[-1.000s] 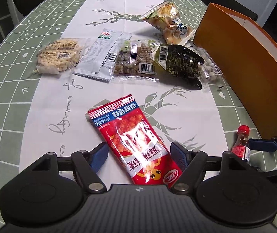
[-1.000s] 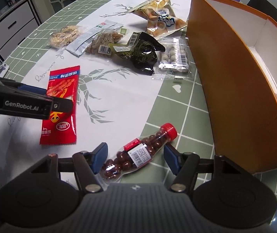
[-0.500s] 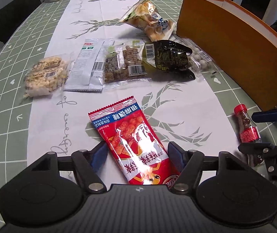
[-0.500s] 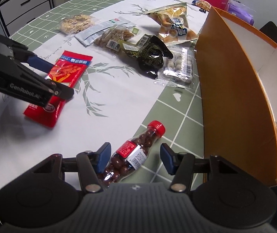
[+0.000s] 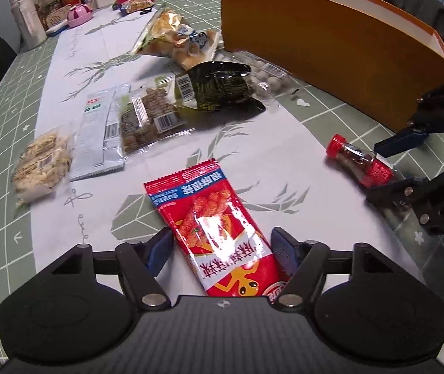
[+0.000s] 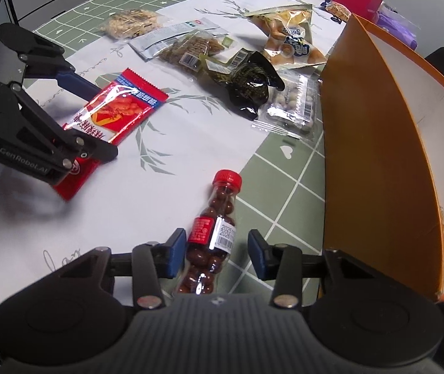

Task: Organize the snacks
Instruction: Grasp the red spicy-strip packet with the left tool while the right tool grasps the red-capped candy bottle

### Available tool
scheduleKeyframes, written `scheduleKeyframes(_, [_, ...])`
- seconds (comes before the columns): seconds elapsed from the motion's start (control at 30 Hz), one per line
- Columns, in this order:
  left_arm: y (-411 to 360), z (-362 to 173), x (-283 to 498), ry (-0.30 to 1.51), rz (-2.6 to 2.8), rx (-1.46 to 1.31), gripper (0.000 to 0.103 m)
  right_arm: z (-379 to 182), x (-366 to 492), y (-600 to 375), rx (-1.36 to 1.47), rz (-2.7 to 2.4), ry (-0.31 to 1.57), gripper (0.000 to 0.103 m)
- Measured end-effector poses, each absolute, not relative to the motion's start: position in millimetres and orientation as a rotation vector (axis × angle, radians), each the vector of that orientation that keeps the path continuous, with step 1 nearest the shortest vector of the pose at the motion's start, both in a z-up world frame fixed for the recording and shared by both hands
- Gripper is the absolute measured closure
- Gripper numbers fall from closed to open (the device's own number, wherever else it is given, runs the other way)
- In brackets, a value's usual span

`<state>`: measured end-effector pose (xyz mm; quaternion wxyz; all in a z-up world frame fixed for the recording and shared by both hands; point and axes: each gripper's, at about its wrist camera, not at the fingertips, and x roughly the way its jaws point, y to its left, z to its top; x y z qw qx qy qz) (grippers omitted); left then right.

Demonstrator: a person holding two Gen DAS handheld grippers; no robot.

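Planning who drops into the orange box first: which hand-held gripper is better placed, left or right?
Probably the right hand-held gripper: its jaws are closing around the red-capped bottle, right beside the orange box. The left hand-held gripper, jaws opening, straddles the red packet farther away.

The right tongs are closing around a bottle (red cap, brown candies) lying on the tabletop, beside an orange box.
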<state>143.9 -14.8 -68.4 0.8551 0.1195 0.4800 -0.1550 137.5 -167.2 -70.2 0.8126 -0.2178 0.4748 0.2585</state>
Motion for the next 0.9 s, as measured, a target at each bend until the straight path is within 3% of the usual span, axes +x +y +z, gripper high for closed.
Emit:
scheduleKeyframes(0.7, [-11.6,-73.0,132.4,0.978,-0.219,0.143,0.014,-72.5,140.5,-166.0,-0.458,0.522,1.000,0.057])
scheduleKeyframes(0.9, [-11.8,-71.0,136.8,1.023,-0.202,0.140,0.014,-72.2,139.4,-166.5,-0.441,0.541,1.005,0.067])
